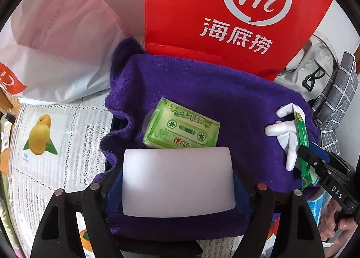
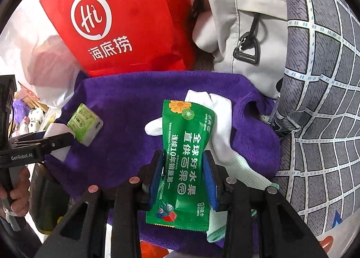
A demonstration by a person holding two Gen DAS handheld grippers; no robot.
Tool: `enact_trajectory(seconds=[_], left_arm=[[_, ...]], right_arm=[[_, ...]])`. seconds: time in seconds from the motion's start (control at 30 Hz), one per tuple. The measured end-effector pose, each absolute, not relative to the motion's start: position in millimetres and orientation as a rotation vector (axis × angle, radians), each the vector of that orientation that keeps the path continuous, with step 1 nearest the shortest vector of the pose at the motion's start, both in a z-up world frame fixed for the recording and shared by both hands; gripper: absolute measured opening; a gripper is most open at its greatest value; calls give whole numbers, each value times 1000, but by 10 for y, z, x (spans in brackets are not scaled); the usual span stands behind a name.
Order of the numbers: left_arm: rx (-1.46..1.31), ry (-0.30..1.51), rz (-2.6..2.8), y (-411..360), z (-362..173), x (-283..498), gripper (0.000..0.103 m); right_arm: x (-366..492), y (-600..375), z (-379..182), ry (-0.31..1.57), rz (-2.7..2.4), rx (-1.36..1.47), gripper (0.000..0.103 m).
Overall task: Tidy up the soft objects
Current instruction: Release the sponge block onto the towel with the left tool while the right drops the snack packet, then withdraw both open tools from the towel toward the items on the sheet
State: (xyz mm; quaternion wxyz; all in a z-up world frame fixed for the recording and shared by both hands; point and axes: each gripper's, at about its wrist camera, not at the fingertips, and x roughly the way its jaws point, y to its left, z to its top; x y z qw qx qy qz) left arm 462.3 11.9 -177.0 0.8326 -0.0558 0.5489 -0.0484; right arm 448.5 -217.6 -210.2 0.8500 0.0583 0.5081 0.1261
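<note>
A purple towel (image 1: pixel 202 82) (image 2: pixel 126 105) is spread over a dark container. On it lies a green tissue pack (image 1: pixel 182 129) (image 2: pixel 85 123) and, to the right, a white glove (image 1: pixel 285 127) (image 2: pixel 221 114). My left gripper (image 1: pixel 178 168) is shut on a white foam block (image 1: pixel 177 181), held low over the towel just in front of the tissue pack. My right gripper (image 2: pixel 182 153) is shut on a green wet-wipe packet (image 2: pixel 186 145) (image 1: pixel 302 132), pinched at its middle and hanging over the glove. A pale green cloth (image 2: pixel 245 172) lies under the right fingers.
A red paper bag (image 1: pixel 213 10) (image 2: pixel 126 17) stands behind the towel, with a white plastic bag (image 1: pixel 56 44) to its left. A beige backpack (image 2: pixel 243 21) and grey checked fabric (image 2: pixel 315 78) crowd the right. A lace tablecloth (image 1: pixel 74 136) covers the left. Hands (image 1: pixel 337 224) (image 2: pixel 15 190) grip the handles.
</note>
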Motion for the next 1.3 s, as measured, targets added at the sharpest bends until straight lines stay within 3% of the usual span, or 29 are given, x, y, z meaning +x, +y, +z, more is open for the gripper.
enact_trajectory(seconds=[0.07,0.17,0.57,1.0,1.13,1.3], left_arm=[[-123,1168,-107,110,-1768,4631,83],[-118,1179,-94,56,-1796,4658,84],[-126,1106,-124,26,-1412,4491,84],[-39,987,-152,-12,-877,3796,84],[-67,975,-127,153,-863,3448,84],[-147,961,-128,334,-894,3009,84]], right_arm=[[4460,-2224,-2051,1048,265,140,52],[4432,-2246,-1968,1010,276,159,61],[4116,-2116,-1507,918,292,122,61],[2943,-2037,-1378,943,375,123,61],[2515,-1969,-1381,952,384,86,44],[1971,-2003,-1508,987,412,111,44]])
